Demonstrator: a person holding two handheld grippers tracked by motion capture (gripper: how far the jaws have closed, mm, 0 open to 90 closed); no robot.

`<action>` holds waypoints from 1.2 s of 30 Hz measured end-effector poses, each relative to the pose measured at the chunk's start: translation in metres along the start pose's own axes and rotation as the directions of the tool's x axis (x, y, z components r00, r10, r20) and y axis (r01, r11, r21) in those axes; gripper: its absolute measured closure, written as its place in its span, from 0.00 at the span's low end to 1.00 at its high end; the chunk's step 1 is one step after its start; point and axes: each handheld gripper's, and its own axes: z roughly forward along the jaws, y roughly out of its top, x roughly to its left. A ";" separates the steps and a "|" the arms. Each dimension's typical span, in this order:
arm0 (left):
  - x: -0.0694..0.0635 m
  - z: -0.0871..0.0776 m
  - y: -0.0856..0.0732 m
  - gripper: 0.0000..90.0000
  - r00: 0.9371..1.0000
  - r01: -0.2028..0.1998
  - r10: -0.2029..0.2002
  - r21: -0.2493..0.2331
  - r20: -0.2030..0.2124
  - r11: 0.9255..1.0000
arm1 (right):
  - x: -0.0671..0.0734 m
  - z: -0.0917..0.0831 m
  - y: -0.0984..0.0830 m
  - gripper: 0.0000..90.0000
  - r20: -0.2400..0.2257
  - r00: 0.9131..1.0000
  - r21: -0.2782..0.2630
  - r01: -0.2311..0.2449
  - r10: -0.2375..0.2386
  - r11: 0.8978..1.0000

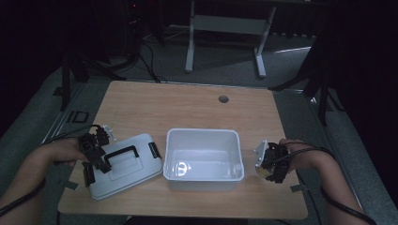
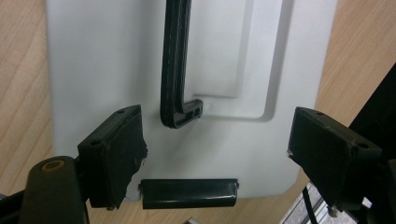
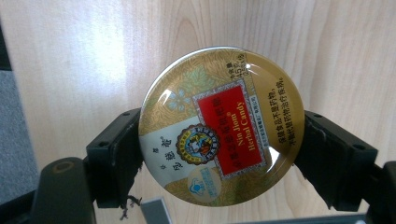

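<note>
Right gripper (image 3: 219, 154) grasps a round candy tin (image 3: 222, 126) across its rim, one jaw on each side of the disc, printed lid facing the camera. In the high view the right gripper (image 1: 271, 165) is off the table (image 1: 187, 103) near its right edge, toward the front right corner, just beside the open white bin (image 1: 203, 158), which sits in the front-centre area.

Tin, by judgement: small, light, stiff metal. Glossy lid and curved rim look slippery; a grip across the full width, as now, is the secure one. A hold off-centre would probably let it pivot or squirt out. Not fragile, though a drop would likely dent it or pop the lid.

Left gripper (image 2: 217, 154) hangs over the grey bin lid (image 2: 140, 70), jaws spread with nothing between them. The lid (image 1: 123, 164) lies flat near the front left corner, just left of the bin. Black handle (image 2: 175, 65) folded down in its recess; one black latch (image 2: 189, 192) at the near edge.

Lid, by judgement: broad thin plastic, light, a little flexible. Flat face gives the jaws nothing to bite. Best holds: an edge, or the handle once lifted. The latch flap likely swings, a poor hold.
</note>
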 end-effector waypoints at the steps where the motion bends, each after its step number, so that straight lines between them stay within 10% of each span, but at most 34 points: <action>1: 0.000 0.000 0.000 0.20 1.000 -0.002 0.002 0.002 -0.003 1.000 | 0.001 -0.003 0.000 0.23 0.000 1.000 0.001 0.000 0.000 1.000; 22: -0.002 -0.001 -0.007 0.20 1.000 0.002 -0.002 0.019 -0.008 1.000 | 0.001 -0.083 0.030 0.23 0.087 0.993 -0.078 0.089 -0.082 0.993; 36: -0.003 -0.001 -0.007 0.20 1.000 -0.006 0.007 0.028 -0.007 1.000 | -0.006 -0.097 0.069 0.23 0.102 0.985 -0.092 0.147 -0.137 0.985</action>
